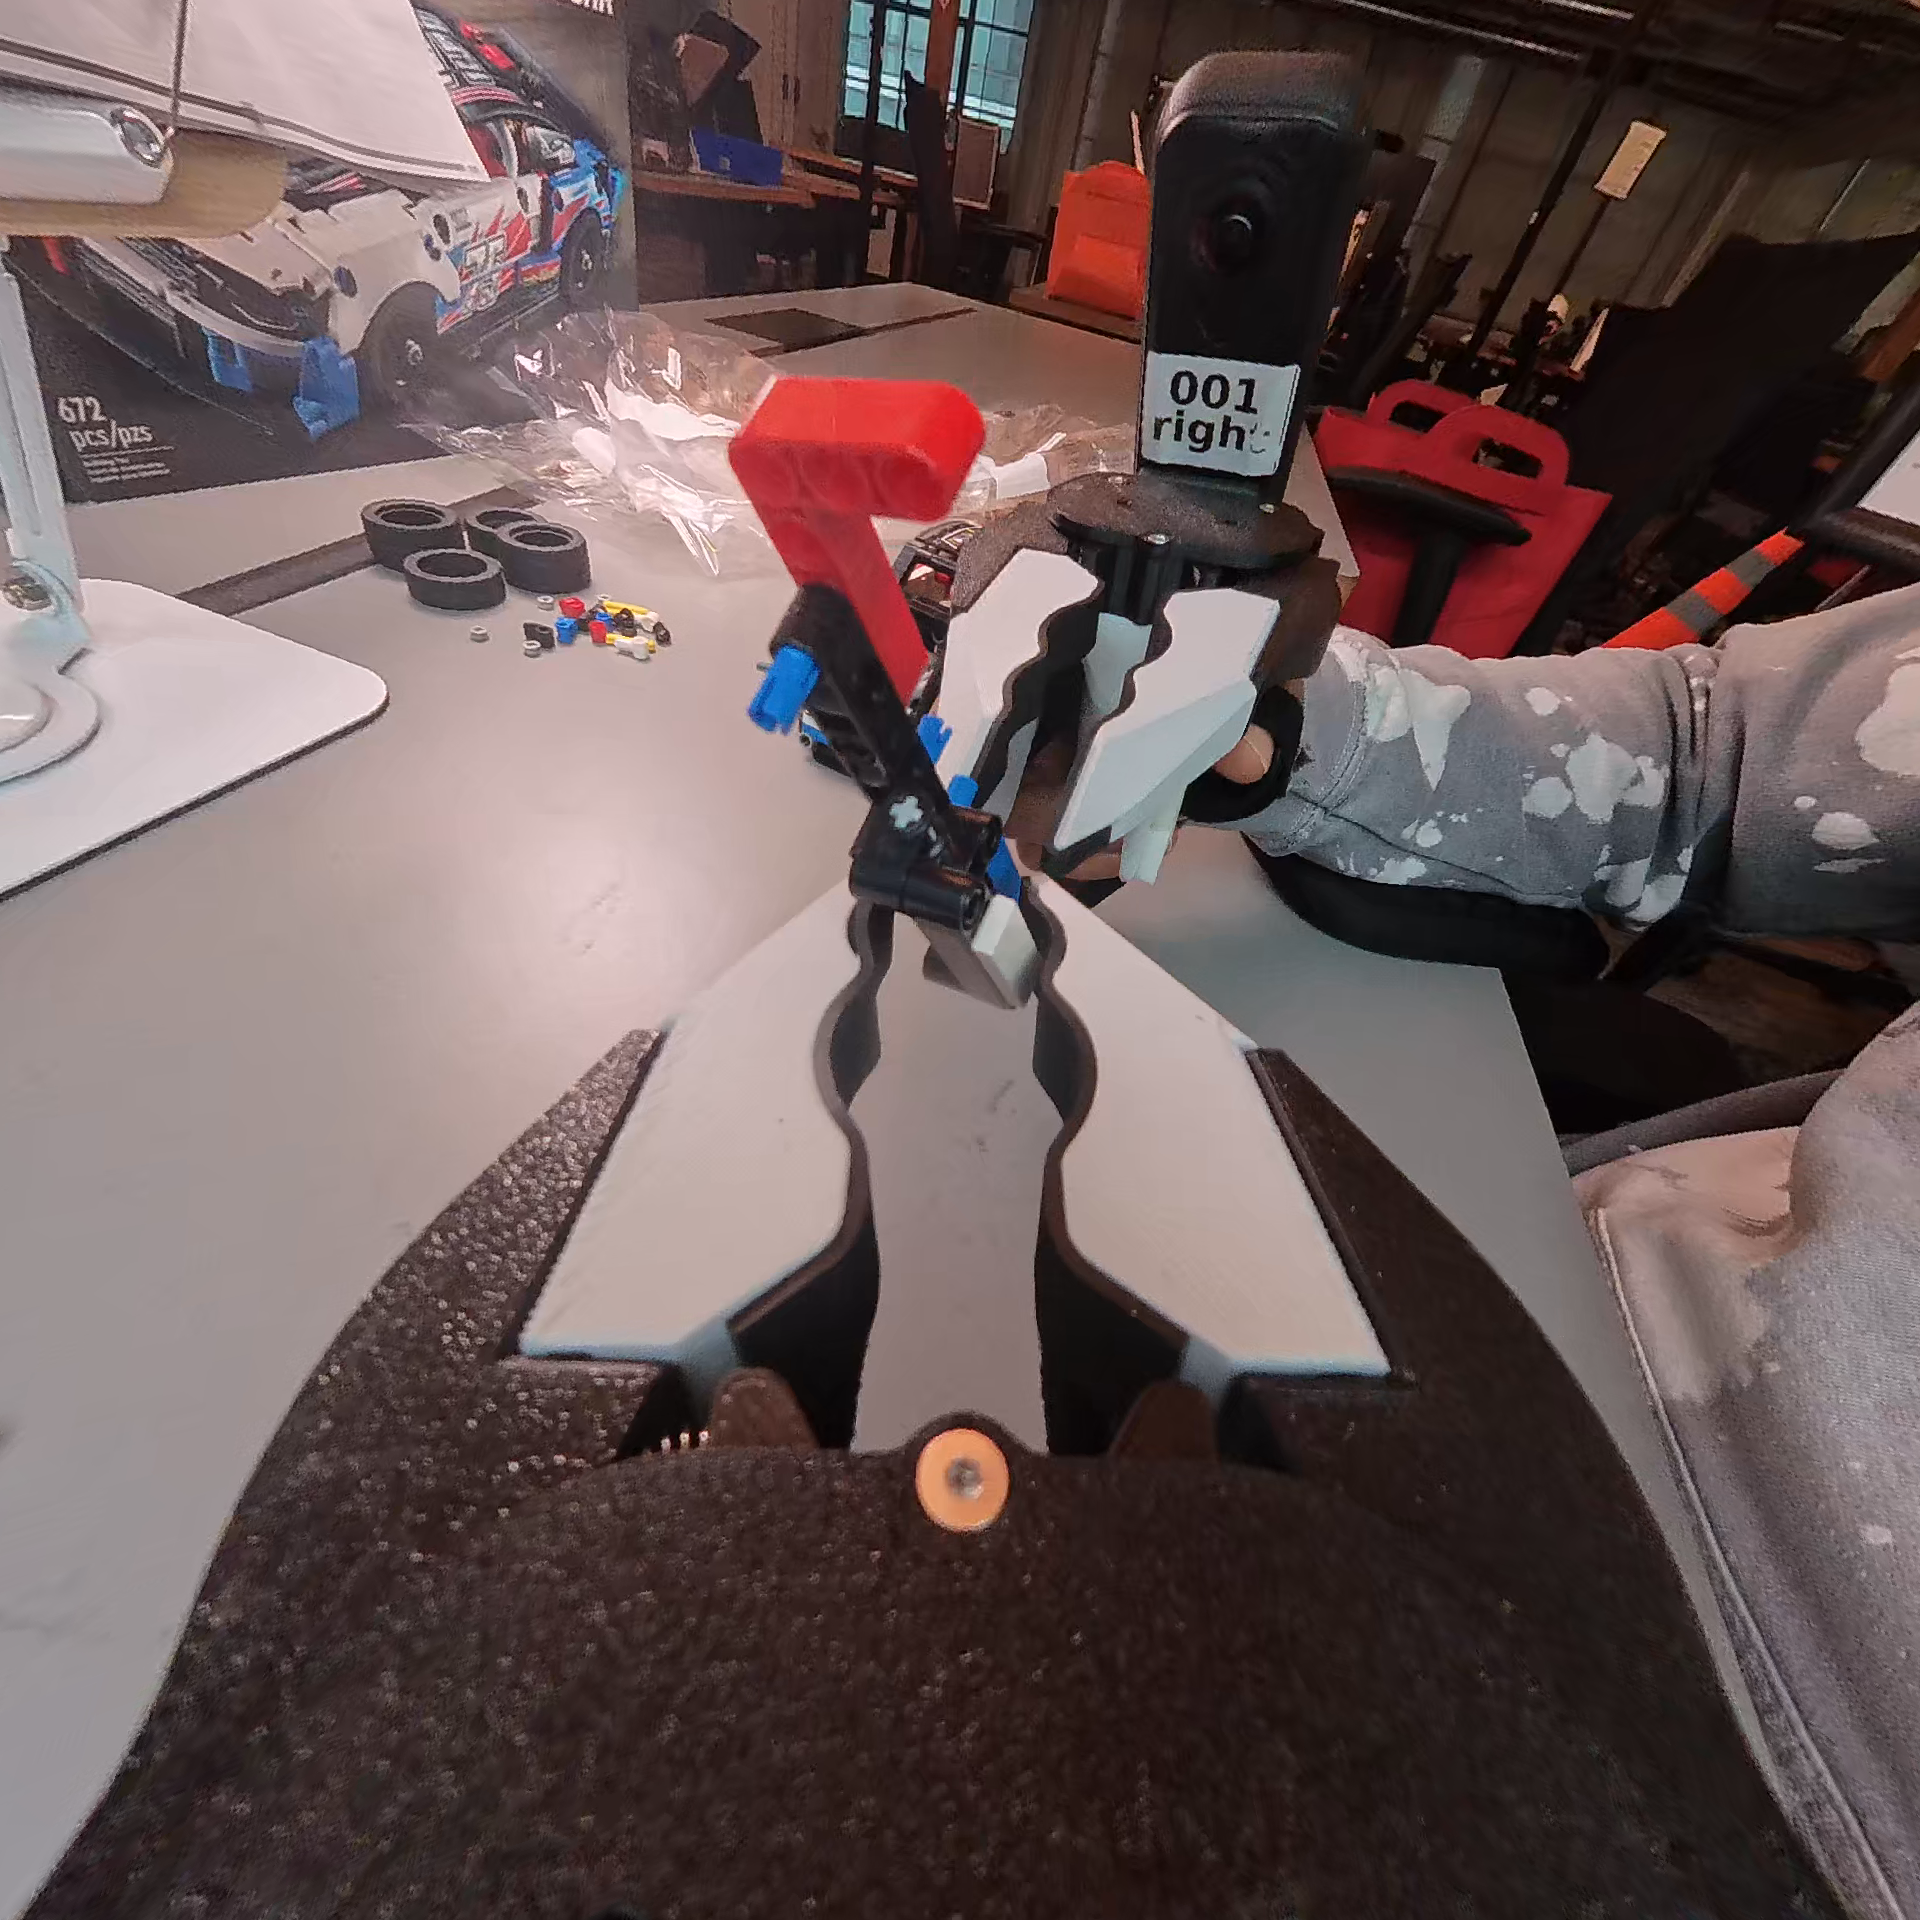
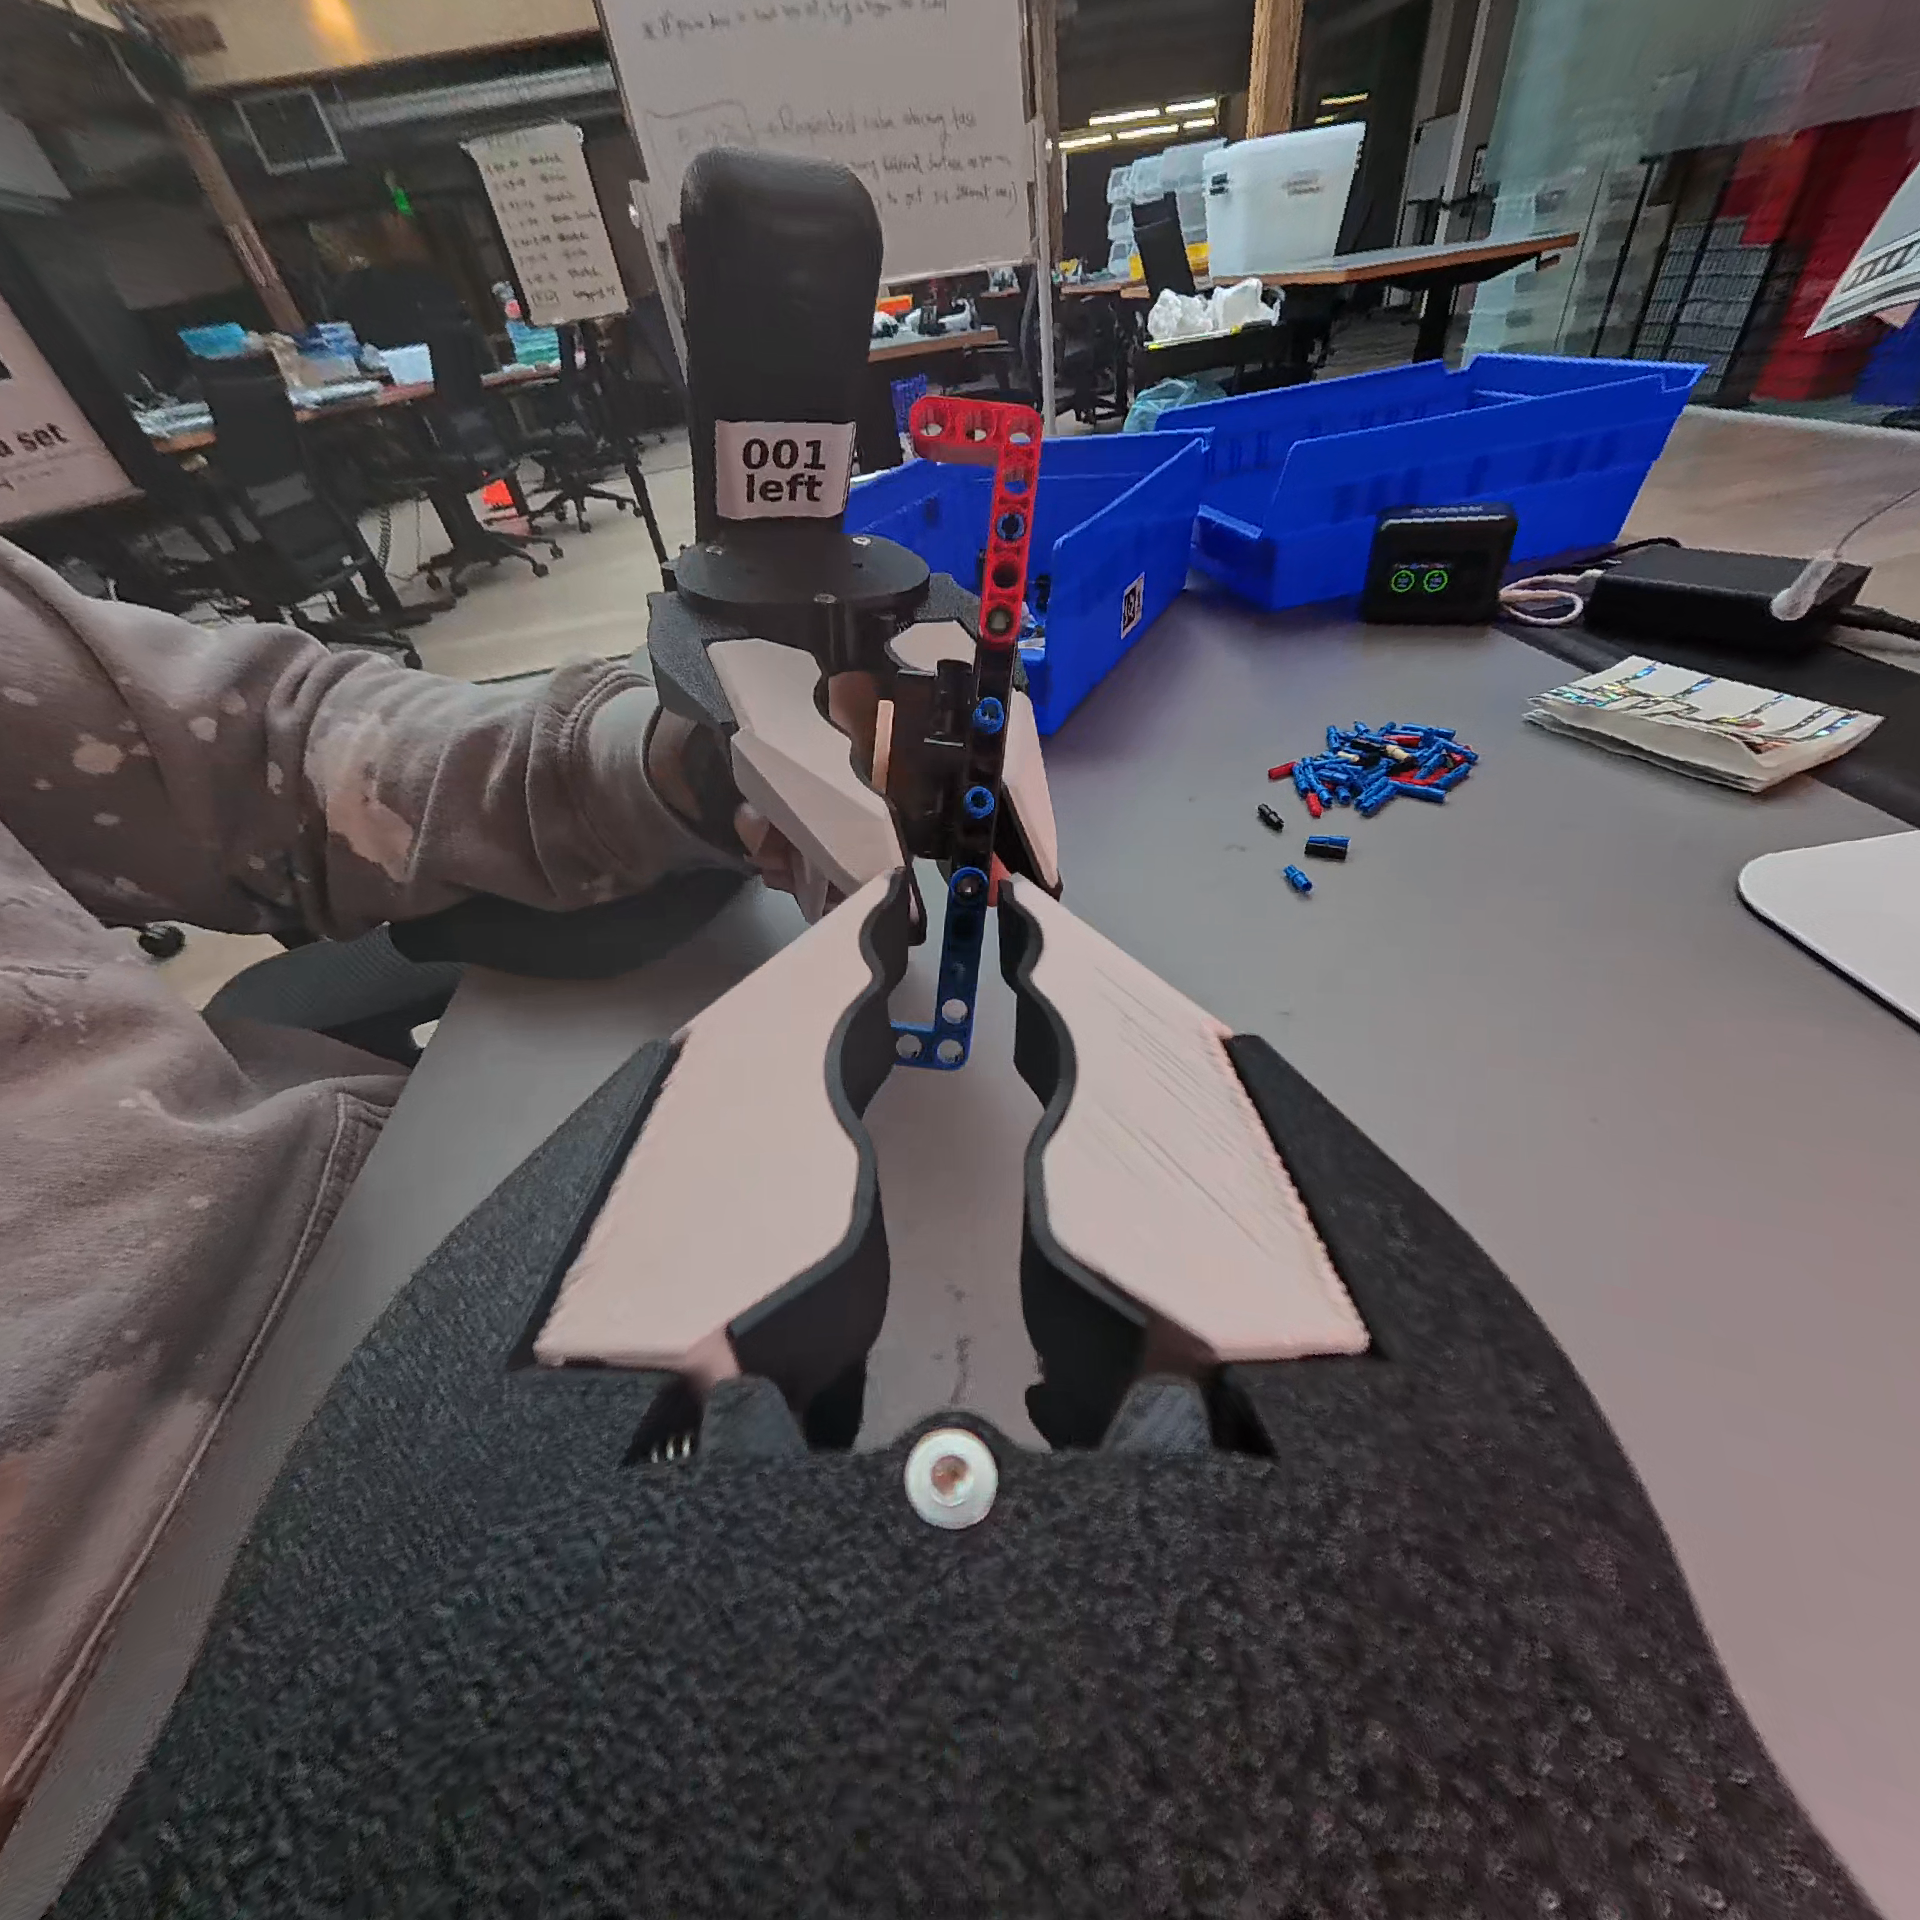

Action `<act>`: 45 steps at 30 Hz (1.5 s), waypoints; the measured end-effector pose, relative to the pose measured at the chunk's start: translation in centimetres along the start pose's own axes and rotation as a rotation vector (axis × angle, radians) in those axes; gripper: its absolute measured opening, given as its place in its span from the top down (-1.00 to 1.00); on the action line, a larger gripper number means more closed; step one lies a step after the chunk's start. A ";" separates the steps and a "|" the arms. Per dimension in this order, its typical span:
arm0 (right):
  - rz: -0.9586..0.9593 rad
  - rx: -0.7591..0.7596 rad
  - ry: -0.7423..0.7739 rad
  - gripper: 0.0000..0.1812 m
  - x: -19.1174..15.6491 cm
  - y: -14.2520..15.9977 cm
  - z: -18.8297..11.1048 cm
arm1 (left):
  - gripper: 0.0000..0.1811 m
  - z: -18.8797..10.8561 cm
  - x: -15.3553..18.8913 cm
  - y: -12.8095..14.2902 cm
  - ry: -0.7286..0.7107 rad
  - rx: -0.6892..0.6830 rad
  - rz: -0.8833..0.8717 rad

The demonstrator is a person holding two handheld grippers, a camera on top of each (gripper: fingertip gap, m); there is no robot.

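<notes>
Red-and-black brick assembly (image 1: 883,717) being gripped by my left tool (image 1: 951,935); my right tool (image 2: 951,914) clenching its blue beam (image 2: 956,987) above counter (image 1: 520,883).

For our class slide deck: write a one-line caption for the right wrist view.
Two handheld grippers meet at a red, black and blue brick assembly above a grey table.

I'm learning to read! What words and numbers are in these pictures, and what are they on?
I don't copy out writing; here is where it stands.
White label on the black camera post, left wrist view.
White sticker on the rounded black post, right wrist view.
Toy-car box: print at its corner.
Whiteboard: handwriting, too blurred to read.
</notes>
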State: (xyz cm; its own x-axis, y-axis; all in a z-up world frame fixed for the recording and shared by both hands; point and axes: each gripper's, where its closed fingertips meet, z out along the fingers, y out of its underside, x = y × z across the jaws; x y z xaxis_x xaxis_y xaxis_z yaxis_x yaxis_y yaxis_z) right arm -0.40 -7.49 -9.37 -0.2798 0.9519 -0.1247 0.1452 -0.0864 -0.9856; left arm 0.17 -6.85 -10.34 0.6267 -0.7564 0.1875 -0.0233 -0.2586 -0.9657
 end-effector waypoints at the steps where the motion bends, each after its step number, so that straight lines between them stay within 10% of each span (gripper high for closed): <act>1: -0.005 -0.010 0.005 0.82 0.1 0.2 0.0 | 0.76 0.0 -0.1 0.1 -0.005 -0.005 0.003; 15: -0.154 -0.089 0.040 0.91 -0.5 1.2 0.6 | 0.76 -0.3 0.8 -0.7 0.033 0.043 0.030; 24: 0.071 0.087 -0.153 0.92 -1.7 -1.1 -0.7 | 0.72 -0.5 2.8 -0.6 0.172 0.041 0.042; 45: 0.141 0.147 -0.084 0.92 -0.3 -2.0 -0.6 | 0.97 -0.7 1.2 -2.4 0.079 0.144 -0.112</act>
State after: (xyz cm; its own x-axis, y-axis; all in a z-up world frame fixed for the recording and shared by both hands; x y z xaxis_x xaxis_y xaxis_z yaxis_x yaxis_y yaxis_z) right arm -0.02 -7.43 -7.32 -0.3455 0.9002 -0.2651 0.0503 -0.2644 -0.9631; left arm 0.38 -7.54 -7.67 0.5560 -0.7740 0.3029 0.1586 -0.2590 -0.9528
